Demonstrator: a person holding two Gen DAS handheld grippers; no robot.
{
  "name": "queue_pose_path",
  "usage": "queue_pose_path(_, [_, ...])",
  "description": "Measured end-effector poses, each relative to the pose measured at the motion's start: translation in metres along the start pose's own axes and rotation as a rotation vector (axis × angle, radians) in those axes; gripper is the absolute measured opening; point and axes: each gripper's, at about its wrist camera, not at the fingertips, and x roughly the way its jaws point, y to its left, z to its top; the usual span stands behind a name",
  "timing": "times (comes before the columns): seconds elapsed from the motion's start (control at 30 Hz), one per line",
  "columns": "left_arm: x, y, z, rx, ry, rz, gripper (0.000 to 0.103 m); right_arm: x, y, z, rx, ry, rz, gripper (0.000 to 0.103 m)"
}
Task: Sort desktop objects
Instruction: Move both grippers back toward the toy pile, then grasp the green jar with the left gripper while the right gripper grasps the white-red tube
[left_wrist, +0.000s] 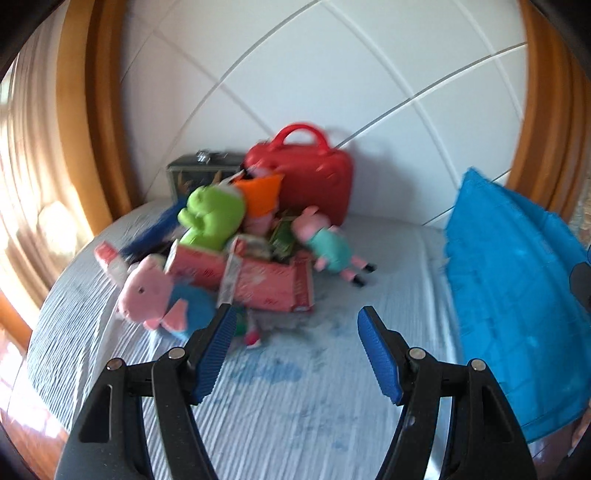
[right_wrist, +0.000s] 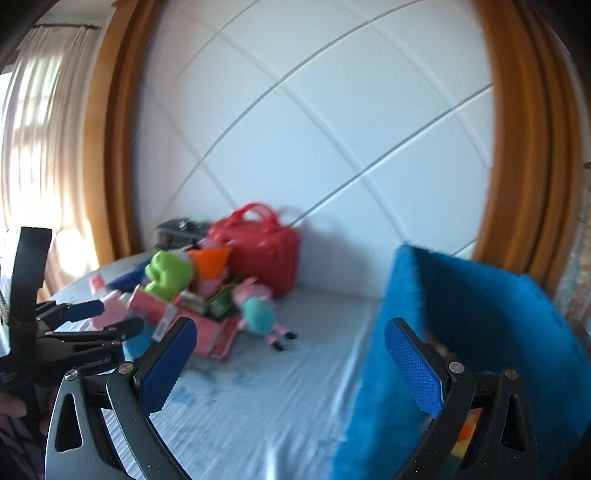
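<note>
A pile of toys lies on a light striped bed (left_wrist: 295, 406): a pink cardboard box (left_wrist: 266, 277), a green plush (left_wrist: 210, 214), a pink pig plush in blue (left_wrist: 155, 295) at the left, and a pig plush in teal (left_wrist: 325, 247) at the right. My left gripper (left_wrist: 295, 317) is open and empty, just in front of the box. My right gripper (right_wrist: 288, 328) is open and empty, its right finger over the edge of a blue fabric bin (right_wrist: 480, 332). The left gripper also shows in the right wrist view (right_wrist: 107, 317).
A red handbag (left_wrist: 310, 177) and a dark metal case (left_wrist: 199, 173) stand behind the pile against the white padded headboard (left_wrist: 332, 92). The blue fabric bin (left_wrist: 517, 295) stands at the right. Curtains (left_wrist: 29, 184) hang at the left.
</note>
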Motion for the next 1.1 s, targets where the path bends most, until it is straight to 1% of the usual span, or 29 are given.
queue_pose_path(0.13, [0.041,0.042,-0.018,-0.039,0.112,0.056,0.068,0.054,0.023,-0.015,0.025,0.114,0.051,0.103])
queue_pose_path(0.2, [0.063,0.061,-0.029,-0.073,0.19,0.084,0.068,0.083,0.031,-0.024,0.043,0.18,0.072,0.103])
queue_pose_path(0.33, [0.1,0.088,-0.046,-0.123,0.3,0.1,0.068,0.134,0.038,-0.043,0.078,0.297,0.077,0.103])
queue_pose_path(0.43, [0.126,0.101,-0.053,-0.136,0.365,0.116,0.068,0.166,0.04,-0.055,0.084,0.369,0.074,0.103])
queue_pose_path(0.53, [0.152,0.109,-0.059,-0.139,0.422,0.106,0.068,0.195,0.042,-0.068,0.085,0.433,0.074,0.103])
queue_pose_path(0.67, [0.188,0.111,-0.056,-0.155,0.43,0.057,0.068,0.227,0.044,-0.084,0.084,0.506,0.092,0.103])
queue_pose_path(0.87, [0.245,0.102,-0.034,-0.118,0.414,0.036,0.068,0.269,0.04,-0.105,0.092,0.584,0.093,0.103])
queue_pose_path(0.93, [0.269,0.101,-0.029,-0.107,0.427,0.036,0.068,0.281,0.038,-0.111,0.096,0.605,0.09,0.103])
queue_pose_path(1.0, [0.285,0.099,-0.028,-0.108,0.441,0.005,0.068,0.292,0.037,-0.117,0.099,0.625,0.086,0.103])
queue_pose_path(1.03, [0.292,0.096,-0.029,-0.097,0.447,-0.005,0.068,0.297,0.037,-0.119,0.1,0.634,0.085,0.103])
queue_pose_path(1.1, [0.3,0.089,-0.031,-0.049,0.438,0.009,0.068,0.308,0.039,-0.124,0.1,0.651,0.089,0.103])
